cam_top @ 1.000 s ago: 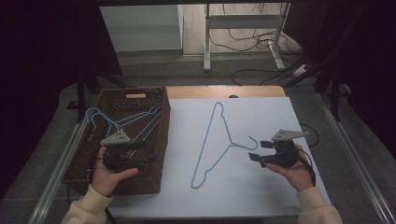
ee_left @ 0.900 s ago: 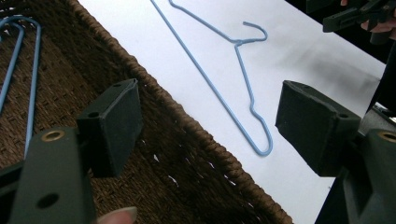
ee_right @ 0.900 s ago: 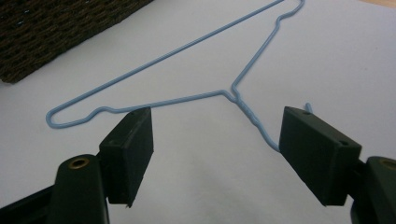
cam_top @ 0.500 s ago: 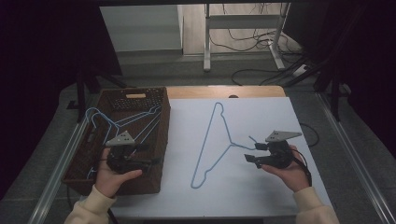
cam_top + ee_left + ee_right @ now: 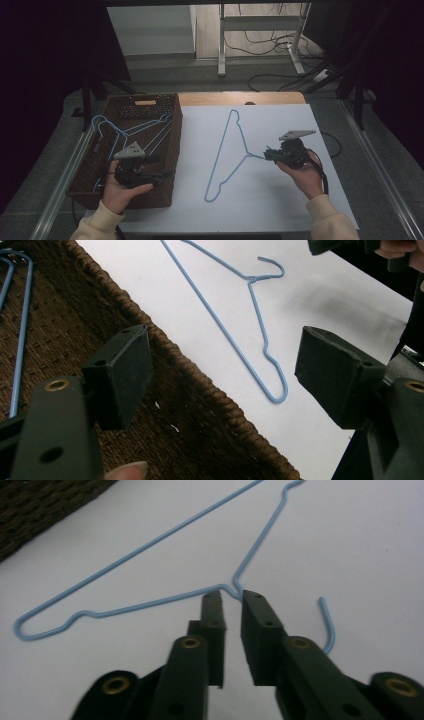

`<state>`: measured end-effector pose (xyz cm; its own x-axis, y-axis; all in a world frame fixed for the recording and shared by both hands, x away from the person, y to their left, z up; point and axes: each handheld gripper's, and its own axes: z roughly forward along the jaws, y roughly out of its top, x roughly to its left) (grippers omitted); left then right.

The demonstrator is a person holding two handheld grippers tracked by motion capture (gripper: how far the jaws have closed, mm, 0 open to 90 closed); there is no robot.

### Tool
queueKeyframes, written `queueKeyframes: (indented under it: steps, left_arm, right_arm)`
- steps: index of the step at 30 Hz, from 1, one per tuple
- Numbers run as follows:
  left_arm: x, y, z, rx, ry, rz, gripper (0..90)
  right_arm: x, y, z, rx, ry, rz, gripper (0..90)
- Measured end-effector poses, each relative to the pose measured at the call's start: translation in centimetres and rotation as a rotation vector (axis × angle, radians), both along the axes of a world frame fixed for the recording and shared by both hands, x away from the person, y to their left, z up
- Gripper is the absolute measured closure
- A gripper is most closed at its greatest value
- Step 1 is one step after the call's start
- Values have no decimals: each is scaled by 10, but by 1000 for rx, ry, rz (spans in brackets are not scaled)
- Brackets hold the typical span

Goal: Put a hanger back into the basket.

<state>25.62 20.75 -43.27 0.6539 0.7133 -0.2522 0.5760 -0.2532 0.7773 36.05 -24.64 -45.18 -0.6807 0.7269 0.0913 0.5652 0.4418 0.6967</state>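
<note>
Hanger (image 5: 227,155): thin wire, light-blue coating, smooth, slight sheen. Sheet (image 5: 280,200) under it: white, matt, smooth, paper-like. Basket (image 5: 175,150): dark brown wicker, rough woven texture. Right gripper (image 5: 231,596) and left gripper (image 5: 225,365): black matt plastic jaws, brass-coloured rivets. Table edge (image 5: 240,98): pale wood.

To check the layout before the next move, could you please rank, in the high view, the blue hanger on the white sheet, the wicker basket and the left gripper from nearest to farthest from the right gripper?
1. blue hanger: its neck sits at the right gripper jaws.
2. wicker basket: left of the sheet.
3. left gripper: over the basket, farther left.
</note>
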Motion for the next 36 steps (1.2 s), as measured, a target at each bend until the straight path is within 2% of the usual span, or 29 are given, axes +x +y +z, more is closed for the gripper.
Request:
queueKeyframes:
  steps: [2, 5, 6, 10, 14, 19, 30, 36]
  left_arm:
    - [0, 0, 0, 1, 1, 0, 228]
    - [1, 0, -1, 4, 5, 1, 229]
    - [1, 0, -1, 6, 6, 1, 229]
    - [1, 0, -1, 7, 6, 0, 229]
    - [0, -1, -1, 11, 6, -1, 230]
    - [-1, -1, -1, 10, 3, -1, 231]
    - [-1, -3, -1, 15, 5, -6, 232]
    - [-1, -3, -1, 14, 3, -8, 232]
  right_arm:
    - [7, 3, -2, -28, 7, 1, 897]
    - [20, 8, -9, -59, 37, -14, 900]
    - [24, 9, -13, -83, 48, -14, 900]
    - [38, 13, -28, -159, 71, -25, 900]
    - [50, 12, -39, -205, 87, -47, 900]
    - [56, 10, -47, -227, 117, -65, 900]
    - [54, 11, -50, -260, 131, -50, 900]
    - [51, 9, -49, -257, 142, -48, 900]
